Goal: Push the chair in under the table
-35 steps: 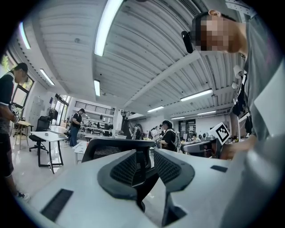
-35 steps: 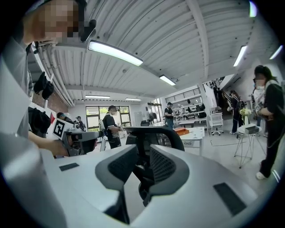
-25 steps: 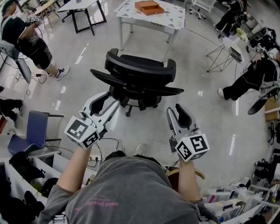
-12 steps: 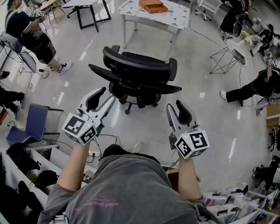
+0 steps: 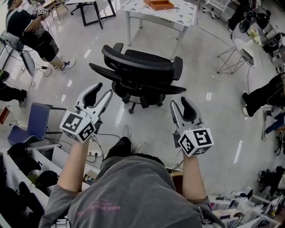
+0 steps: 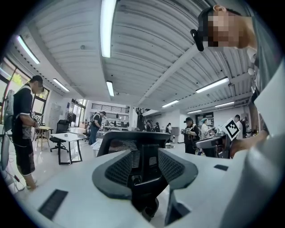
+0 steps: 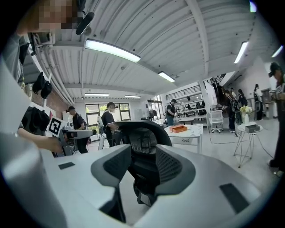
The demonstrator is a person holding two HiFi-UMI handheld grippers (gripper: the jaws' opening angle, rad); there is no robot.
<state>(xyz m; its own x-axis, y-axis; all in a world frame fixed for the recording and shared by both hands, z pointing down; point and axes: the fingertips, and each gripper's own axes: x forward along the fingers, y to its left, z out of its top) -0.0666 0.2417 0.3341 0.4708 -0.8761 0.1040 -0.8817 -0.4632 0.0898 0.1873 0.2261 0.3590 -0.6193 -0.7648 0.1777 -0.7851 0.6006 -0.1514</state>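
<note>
A black office chair [image 5: 140, 73] stands on the pale floor with its backrest toward me, a short way in front of the white table [image 5: 180, 18]. My left gripper [image 5: 99, 93] is near the backrest's left end and my right gripper [image 5: 179, 103] near its right end; both stop short of the chair. Both pairs of jaws have just been opening, with nothing between them. In the left gripper view the chair's mesh back [image 6: 133, 149] shows beyond the left gripper [image 6: 144, 171]. In the right gripper view the chair [image 7: 142, 142] stands ahead of the right gripper [image 7: 142, 171].
An orange tray [image 5: 158, 4] lies on the table. A blue chair [image 5: 33, 127] and storage bins [image 5: 26, 176] are at the left, where a person [image 5: 33, 33] stands further back. A wire stand [image 5: 236, 53] and a seated person [image 5: 265, 93] are at the right. Cables [image 5: 109, 140] lie by my feet.
Both grippers have come slightly nearer the chair's backrest, and their jaws stand a little wider. A foot has stepped forward below. The chair itself has not visibly moved.
</note>
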